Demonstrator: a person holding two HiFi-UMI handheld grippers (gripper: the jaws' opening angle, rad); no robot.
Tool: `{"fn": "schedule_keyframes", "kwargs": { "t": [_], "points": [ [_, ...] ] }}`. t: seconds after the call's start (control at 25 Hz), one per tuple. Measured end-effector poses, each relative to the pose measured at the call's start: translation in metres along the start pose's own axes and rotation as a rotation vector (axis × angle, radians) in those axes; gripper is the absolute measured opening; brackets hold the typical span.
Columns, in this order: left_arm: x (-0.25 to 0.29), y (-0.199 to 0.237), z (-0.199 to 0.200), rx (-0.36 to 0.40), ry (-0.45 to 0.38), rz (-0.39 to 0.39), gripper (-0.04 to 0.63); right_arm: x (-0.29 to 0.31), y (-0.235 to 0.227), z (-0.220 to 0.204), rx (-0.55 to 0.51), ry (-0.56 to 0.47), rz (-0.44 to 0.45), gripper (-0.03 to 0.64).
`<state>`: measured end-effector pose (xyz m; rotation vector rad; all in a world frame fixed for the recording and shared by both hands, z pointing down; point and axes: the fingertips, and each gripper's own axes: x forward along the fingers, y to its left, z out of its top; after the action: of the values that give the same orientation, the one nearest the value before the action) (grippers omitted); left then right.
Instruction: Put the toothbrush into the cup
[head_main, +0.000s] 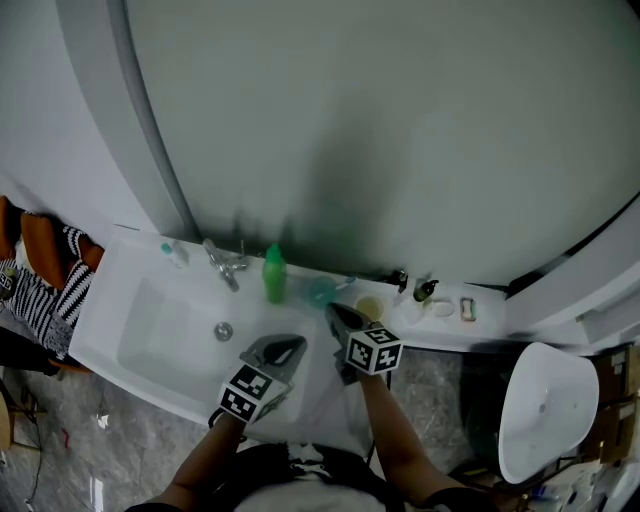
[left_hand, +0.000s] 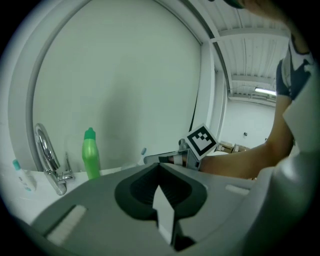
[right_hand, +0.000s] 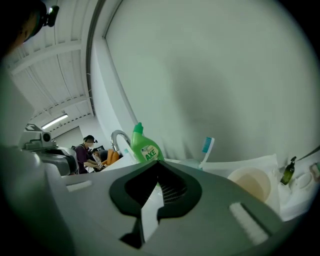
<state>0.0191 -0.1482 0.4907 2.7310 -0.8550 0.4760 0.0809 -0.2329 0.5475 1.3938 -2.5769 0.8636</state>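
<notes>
The left forearm (head_main: 200, 465) and the right forearm (head_main: 395, 430) reach forward side by side, each hand holding a two-jaw gripper. The left gripper (head_main: 285, 348) has its jaws pressed together with nothing between them. The right gripper (head_main: 338, 315) sits just to its right and slightly farther ahead, its jaws also closed and empty. Both point forward, tilted slightly downward.

We see our left gripper (left_hand: 160, 167) with its grey jaws pressed together and nothing between them. Behind it stands a tall green plastic bottle (left_hand: 90, 156). A shiny bent metal tap (left_hand: 49, 159) is left of the bottle, and the right gripper (left_hand: 152, 160) is right of it.
</notes>
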Motion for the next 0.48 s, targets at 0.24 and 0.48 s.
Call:
{"fn": "schedule_keyframes", "kwargs": {
  "t": [0.24,0.48],
  "points": [
    [-0.008,-0.004,0.007,0.037,-0.050,0.037,0.000,-0.015,0.025,0.001,-0.053,-0.001,0.041,0.002],
    [-0.016,-0.017,0.004,0.049,-0.055,0.027,0.000,-0.034,0.050,-0.001,-0.131,0.014,0.096,0.003]
  ]
}}
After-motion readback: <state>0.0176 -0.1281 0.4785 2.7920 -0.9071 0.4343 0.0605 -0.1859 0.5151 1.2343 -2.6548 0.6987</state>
